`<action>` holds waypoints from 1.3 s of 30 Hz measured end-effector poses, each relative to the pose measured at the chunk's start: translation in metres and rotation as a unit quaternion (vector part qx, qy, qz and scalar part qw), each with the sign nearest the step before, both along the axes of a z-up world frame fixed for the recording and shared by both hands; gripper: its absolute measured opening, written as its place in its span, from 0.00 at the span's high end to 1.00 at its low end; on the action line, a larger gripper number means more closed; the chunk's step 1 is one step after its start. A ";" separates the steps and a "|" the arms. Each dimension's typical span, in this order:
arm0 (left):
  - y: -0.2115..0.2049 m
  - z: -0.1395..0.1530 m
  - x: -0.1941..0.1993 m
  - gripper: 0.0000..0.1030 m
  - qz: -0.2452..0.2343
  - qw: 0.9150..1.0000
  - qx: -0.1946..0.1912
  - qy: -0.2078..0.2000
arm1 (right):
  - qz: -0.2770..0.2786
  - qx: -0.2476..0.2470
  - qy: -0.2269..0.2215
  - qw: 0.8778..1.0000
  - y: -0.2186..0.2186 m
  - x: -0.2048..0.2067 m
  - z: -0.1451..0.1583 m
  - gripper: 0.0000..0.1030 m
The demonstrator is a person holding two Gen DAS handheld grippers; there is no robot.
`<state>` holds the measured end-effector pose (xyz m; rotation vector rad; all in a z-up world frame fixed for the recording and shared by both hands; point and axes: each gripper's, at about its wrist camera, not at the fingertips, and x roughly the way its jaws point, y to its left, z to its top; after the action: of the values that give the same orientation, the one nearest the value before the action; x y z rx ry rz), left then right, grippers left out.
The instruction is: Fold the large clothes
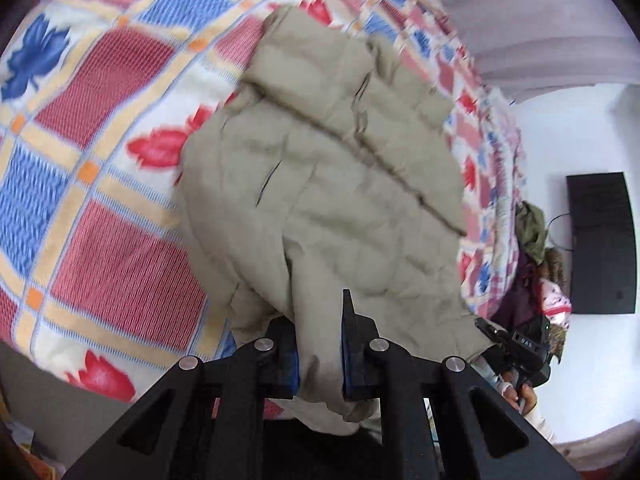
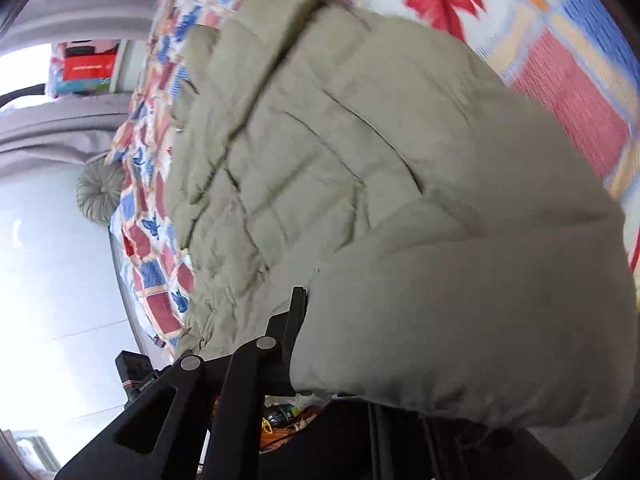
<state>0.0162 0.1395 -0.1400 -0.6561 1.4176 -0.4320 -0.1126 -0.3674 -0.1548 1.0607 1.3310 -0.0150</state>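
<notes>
A beige quilted puffer jacket (image 1: 332, 184) lies on a bed with a red, blue and cream checked blanket (image 1: 100, 208). My left gripper (image 1: 320, 360) is shut on the jacket's near edge, the cloth pinched between its blue-padded fingers. In the right wrist view the jacket (image 2: 360, 184) fills most of the frame. My right gripper (image 2: 320, 344) is shut on a puffy part of the jacket, which drapes over and hides its right finger. The right gripper also shows in the left wrist view (image 1: 516, 348), held by a hand at the jacket's right corner.
A dark screen (image 1: 600, 240) hangs on the white wall right of the bed, with a pile of clothes (image 1: 536, 248) beside it. Grey curtains (image 2: 72, 12) and a round grey cushion (image 2: 100, 192) are at the bed's far end. The blanket (image 2: 572, 92) extends right.
</notes>
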 end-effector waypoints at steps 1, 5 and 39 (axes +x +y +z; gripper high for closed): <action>-0.001 0.007 0.009 0.84 0.004 1.000 -0.004 -0.011 | 0.004 -0.006 -0.011 1.000 0.000 0.008 0.008 0.90; -0.007 0.033 0.049 0.84 0.007 0.998 -0.004 -0.059 | 0.023 -0.036 -0.054 0.998 0.000 0.043 0.038 0.91; -0.069 -0.063 0.302 0.81 0.063 0.979 0.162 -0.107 | 0.049 -0.191 -0.091 0.976 -0.026 0.355 -0.044 0.88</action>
<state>0.3179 0.0700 -0.2027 -0.4175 1.1990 -0.1592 0.2426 -0.3936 -0.1986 0.6537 1.1552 -0.0936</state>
